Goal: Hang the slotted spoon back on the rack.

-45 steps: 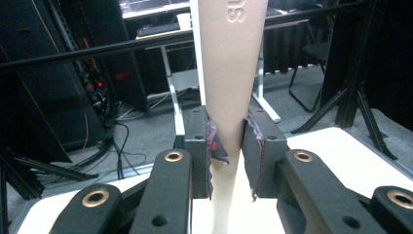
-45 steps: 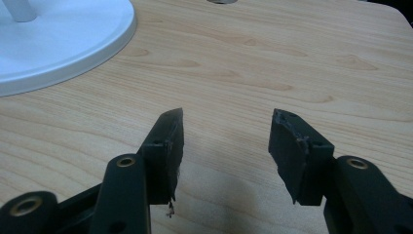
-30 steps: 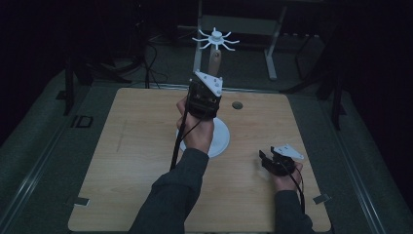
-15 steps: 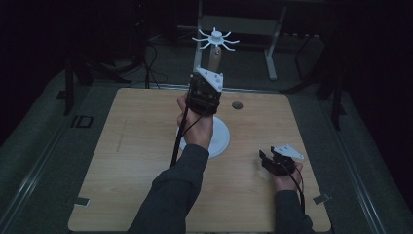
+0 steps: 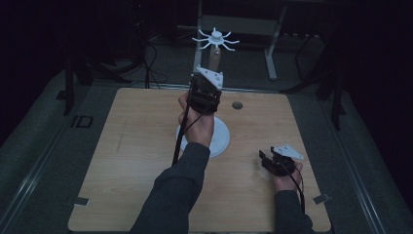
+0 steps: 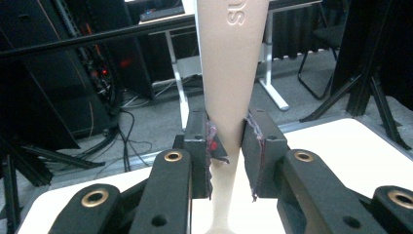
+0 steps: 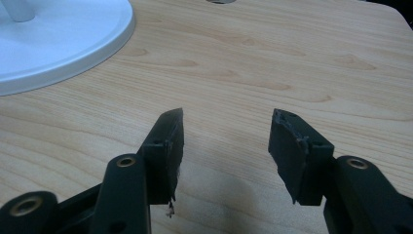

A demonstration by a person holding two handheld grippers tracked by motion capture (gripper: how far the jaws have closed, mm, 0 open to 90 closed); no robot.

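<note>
A tall stand [image 5: 214, 58] is set near the middle of the table [image 5: 122, 161], toward its far edge. Its round white base [image 5: 221, 139] rests flat on the wood, and a beige stem [image 6: 229, 73] rises from it, narrow at the bottom and widening upward. At the top a white hub with spreading arms [image 5: 215, 38] is carried. Raised letters are seen on the stem in the left gripper view, but they are cut off by the frame.

The stem is gripped by the left gripper [image 6: 229, 146]: its two jaws are closed on the narrow part, one pad pressed against each side. In the high view the left gripper [image 5: 205, 92] is held above the base, its grey plate uppermost, with a cable trailing down along the sleeve [image 5: 175, 200].

The right gripper [image 5: 272, 163] is held low over the near right part of the table, well apart from the stand. In the right gripper view its jaws [image 7: 226, 134] are spread wide, nothing is held between them, and bare wood is seen in the gap. The edge of the base is seen at the upper left of that view, near but not touching the jaws.

A small dark round hole [image 5: 237, 105] is set in the table just right of the stand.
</note>
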